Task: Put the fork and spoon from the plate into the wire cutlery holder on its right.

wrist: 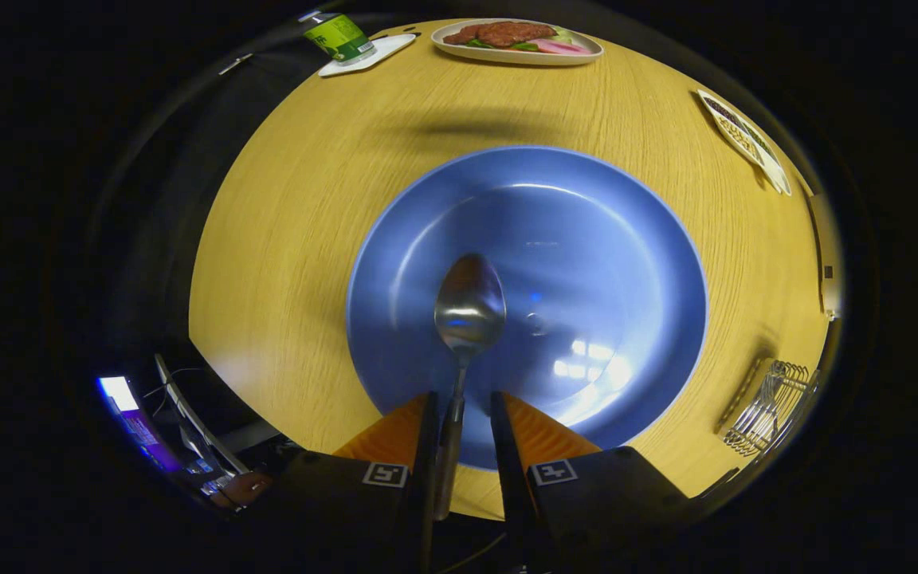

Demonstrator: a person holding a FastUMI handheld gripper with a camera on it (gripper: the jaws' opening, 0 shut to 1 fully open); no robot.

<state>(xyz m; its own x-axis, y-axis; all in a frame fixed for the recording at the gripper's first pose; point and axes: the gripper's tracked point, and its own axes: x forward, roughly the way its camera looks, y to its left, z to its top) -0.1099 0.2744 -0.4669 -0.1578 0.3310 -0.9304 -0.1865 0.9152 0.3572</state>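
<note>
Spoon: bowl raised over the blue plate, handle running back between the jaws of the gripper, which stand narrowly apart (whether both press on the handle cannot be told; its rear end is hidden between them). Wire cutlery holder: on the bench right of the plate, partly cut off and hard to make out.

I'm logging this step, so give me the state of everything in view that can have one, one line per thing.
gripper: jaws nearly closed around the spoon handle; contact on both sides unclear.
spoon: bowl facing up, over the plate, handle between the jaws.
blue plate: upright on the table, no food on it.
wire cutlery holder: beyond the plate's right, contents unclear.
food plate: holds food, far side.
</note>
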